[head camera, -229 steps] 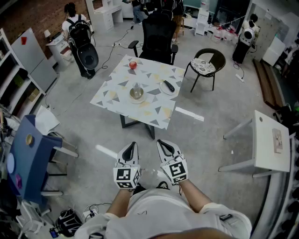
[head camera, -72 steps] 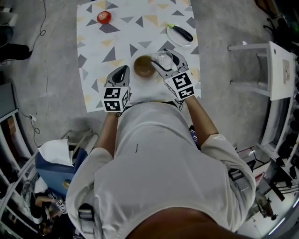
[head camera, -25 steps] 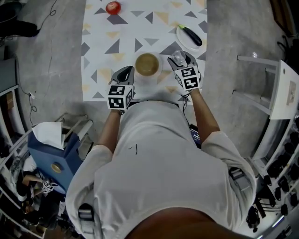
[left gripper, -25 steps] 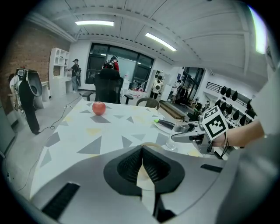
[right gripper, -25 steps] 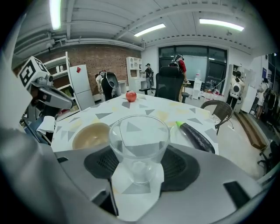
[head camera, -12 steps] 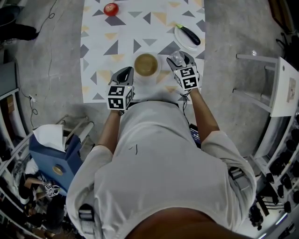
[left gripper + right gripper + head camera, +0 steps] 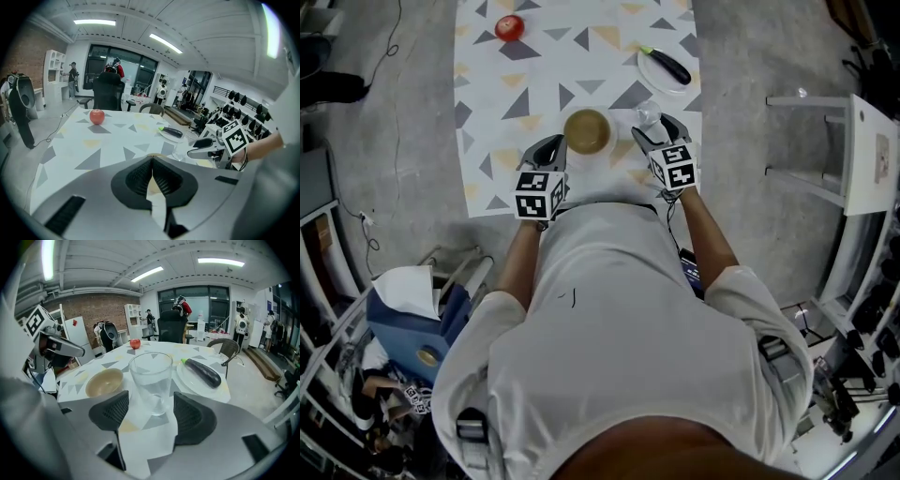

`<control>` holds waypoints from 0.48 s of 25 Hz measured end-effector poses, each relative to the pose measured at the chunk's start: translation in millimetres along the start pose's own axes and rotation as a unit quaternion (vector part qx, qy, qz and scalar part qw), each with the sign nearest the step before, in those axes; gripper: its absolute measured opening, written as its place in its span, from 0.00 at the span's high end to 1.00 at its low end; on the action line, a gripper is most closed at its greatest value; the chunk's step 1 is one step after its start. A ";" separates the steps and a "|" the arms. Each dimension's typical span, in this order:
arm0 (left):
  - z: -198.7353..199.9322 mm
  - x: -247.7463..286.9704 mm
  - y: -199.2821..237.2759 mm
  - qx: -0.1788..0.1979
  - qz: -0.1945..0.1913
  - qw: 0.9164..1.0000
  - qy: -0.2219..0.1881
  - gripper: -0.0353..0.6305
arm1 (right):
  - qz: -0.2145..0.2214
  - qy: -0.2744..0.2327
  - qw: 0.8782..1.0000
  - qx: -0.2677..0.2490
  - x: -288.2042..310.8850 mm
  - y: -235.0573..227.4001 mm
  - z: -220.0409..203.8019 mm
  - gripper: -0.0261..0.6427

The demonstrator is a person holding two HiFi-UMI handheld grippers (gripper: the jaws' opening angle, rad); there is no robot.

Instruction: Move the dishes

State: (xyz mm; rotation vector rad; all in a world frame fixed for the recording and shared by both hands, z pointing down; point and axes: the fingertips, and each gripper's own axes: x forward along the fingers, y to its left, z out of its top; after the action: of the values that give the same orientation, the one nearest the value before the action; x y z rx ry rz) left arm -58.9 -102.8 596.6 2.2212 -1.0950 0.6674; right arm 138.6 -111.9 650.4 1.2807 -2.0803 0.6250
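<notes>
Clear glass (image 7: 151, 380) stands upright between the parted right tongs (image 7: 151, 414).

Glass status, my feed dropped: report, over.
Left gripper shut, empty. Right gripper open, glass upright between its jaws, ungripped. Bowl close beside glass.

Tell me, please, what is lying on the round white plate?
A dark purple eggplant with a green stem lies on the round white plate; the patch of plate beneath it is covered.
</notes>
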 end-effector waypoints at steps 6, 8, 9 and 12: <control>5.3 9.4 -9.1 0.022 -0.029 0.999 0.002 0.92 | -0.020 0.002 0.999 0.051 -28.8 -1.1 -22.7 0.65; 5.5 12.7 -13.4 0.028 -0.039 0.999 0.005 0.92 | -0.025 0.005 0.998 0.066 -34.3 0.3 -28.4 0.68; 5.5 14.2 -15.5 0.030 -0.044 0.999 0.007 0.92 | -0.029 0.006 0.997 0.072 -36.6 0.7 -30.5 0.69; 4.1 17.1 -21.5 0.034 -0.057 0.998 0.012 0.92 | -0.037 0.005 0.996 0.087 -41.7 3.4 -34.4 0.73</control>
State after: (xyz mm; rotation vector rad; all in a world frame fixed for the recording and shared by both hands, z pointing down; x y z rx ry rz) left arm -31.3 -103.9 599.0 2.3085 -0.9389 0.6901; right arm 158.5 -61.9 644.8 1.4411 -1.9966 0.7922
